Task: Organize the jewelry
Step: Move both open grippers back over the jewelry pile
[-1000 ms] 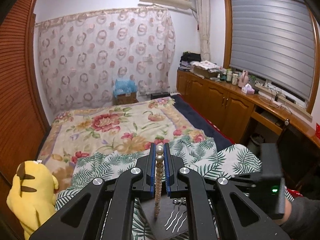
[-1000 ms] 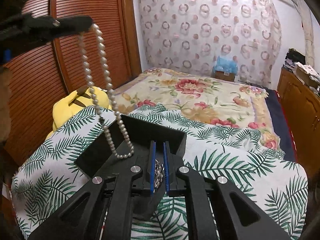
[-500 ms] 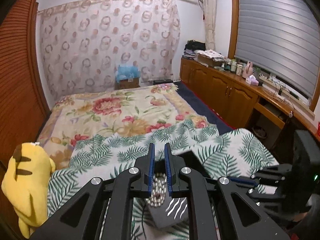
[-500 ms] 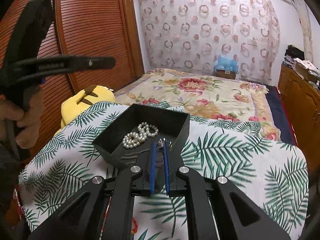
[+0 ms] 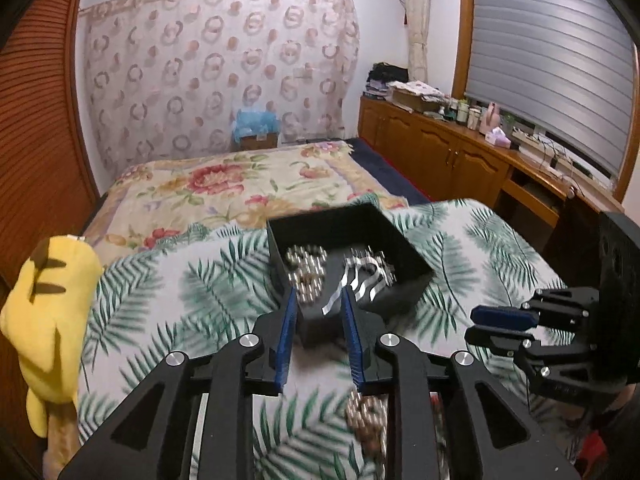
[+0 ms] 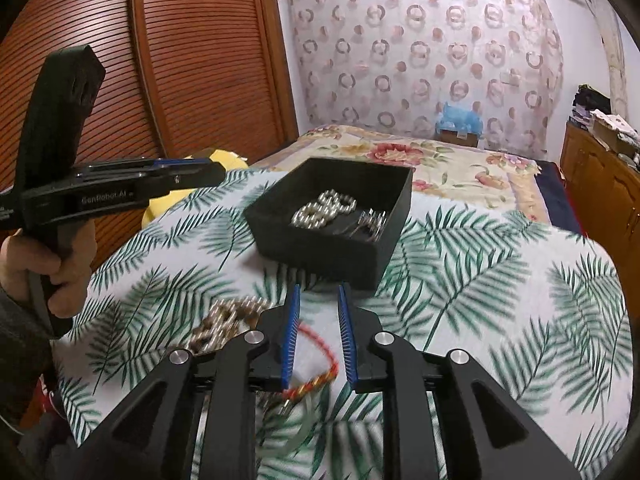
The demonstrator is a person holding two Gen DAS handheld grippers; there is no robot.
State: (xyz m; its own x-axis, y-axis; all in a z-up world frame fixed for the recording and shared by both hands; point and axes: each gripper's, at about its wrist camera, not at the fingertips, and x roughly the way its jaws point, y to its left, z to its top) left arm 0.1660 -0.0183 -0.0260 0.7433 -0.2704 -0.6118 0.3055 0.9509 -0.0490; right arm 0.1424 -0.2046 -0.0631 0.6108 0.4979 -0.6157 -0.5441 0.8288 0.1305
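Both claws angled down short of the black tray (image 6: pixel 360 256), left claw (image 5: pixel 318 300) and right claw (image 6: pixel 318 294) just opening, narrow, empty; leaf-print cloth (image 6: pixel 500 280) open around.

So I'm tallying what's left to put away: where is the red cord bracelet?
In the right wrist view, the red cord bracelet lies on the palm-print cloth, just below the open right gripper, outside the black box.
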